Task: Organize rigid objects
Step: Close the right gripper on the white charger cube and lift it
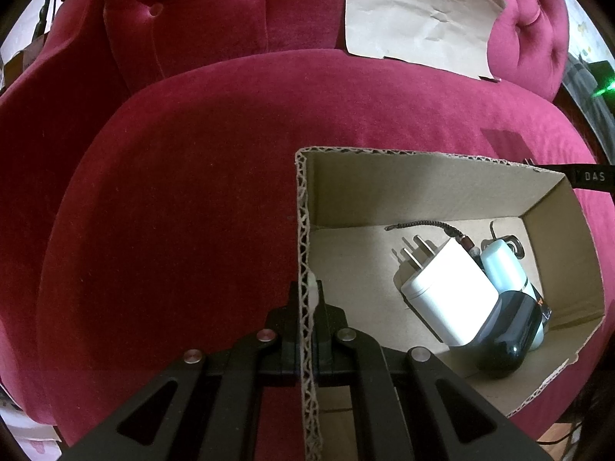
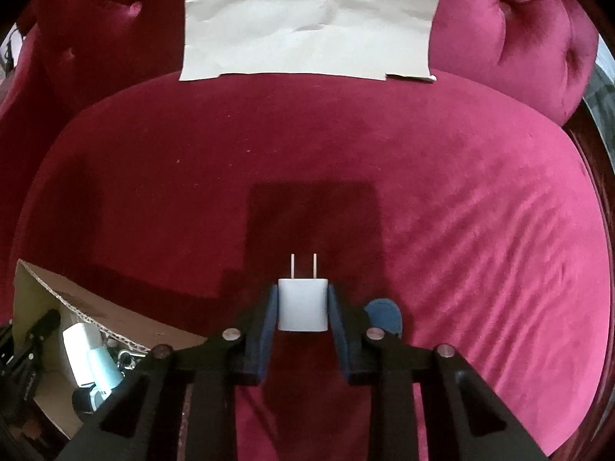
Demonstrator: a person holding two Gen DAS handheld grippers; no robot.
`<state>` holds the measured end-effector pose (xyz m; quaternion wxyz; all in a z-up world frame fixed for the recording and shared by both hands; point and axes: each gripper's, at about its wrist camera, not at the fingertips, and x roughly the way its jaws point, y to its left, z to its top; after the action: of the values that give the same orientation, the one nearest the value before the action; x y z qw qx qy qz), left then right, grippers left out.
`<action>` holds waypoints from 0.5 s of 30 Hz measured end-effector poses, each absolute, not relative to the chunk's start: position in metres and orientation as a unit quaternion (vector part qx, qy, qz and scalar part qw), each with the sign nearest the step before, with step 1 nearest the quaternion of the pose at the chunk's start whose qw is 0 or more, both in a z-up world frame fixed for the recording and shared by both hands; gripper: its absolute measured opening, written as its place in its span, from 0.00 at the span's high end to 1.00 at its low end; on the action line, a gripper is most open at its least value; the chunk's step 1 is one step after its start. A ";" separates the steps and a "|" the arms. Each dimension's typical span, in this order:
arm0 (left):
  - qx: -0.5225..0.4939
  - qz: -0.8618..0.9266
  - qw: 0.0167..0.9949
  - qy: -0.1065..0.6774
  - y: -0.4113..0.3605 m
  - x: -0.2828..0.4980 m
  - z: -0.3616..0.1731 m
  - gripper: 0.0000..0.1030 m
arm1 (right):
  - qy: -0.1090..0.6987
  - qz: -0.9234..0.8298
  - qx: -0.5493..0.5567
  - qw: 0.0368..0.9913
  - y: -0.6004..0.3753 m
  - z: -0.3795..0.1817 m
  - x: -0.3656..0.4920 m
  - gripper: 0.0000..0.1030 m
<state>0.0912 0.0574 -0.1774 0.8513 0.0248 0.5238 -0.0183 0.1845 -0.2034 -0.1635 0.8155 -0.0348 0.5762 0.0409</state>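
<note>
My left gripper (image 1: 306, 288) is shut on the left wall of an open cardboard box (image 1: 303, 207) that rests on a red velvet sofa seat. Inside the box lie a large white plug adapter (image 1: 447, 292), a pale blue charger (image 1: 501, 265), a black rounded device (image 1: 507, 330) and a braided cable (image 1: 423, 226). My right gripper (image 2: 302, 299) is shut on a small white two-prong charger cube (image 2: 303, 303), prongs pointing forward, held above the seat to the right of the box (image 2: 77, 303). The right gripper's tip (image 1: 588, 176) shows at the box's far right corner.
A sheet of brown paper (image 2: 307, 19) leans on the tufted sofa back, also in the left wrist view (image 1: 415, 15). A small blue round object (image 2: 384, 315) lies on the seat (image 2: 480, 230) beside my right finger. The sofa's wooden edge (image 2: 603, 199) runs at right.
</note>
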 end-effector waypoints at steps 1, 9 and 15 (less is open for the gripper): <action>0.024 -0.018 0.851 0.524 0.058 0.091 -0.178 0.97 | 0.575 0.041 -0.035 0.816 -0.203 -0.163 0.184 0.73; 0.022 -0.018 0.851 0.524 0.058 0.092 -0.179 0.97 | 0.568 0.036 -0.036 0.821 -0.206 -0.152 0.177 0.73; 0.021 -0.018 0.851 0.525 0.059 0.092 -0.179 0.97 | 0.562 0.034 -0.038 0.825 -0.206 -0.137 0.170 0.73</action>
<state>0.0921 0.0587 -0.1788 0.8510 0.0205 0.5245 -0.0181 0.1697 -0.2062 -0.1373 0.8253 -0.0382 0.5624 0.0340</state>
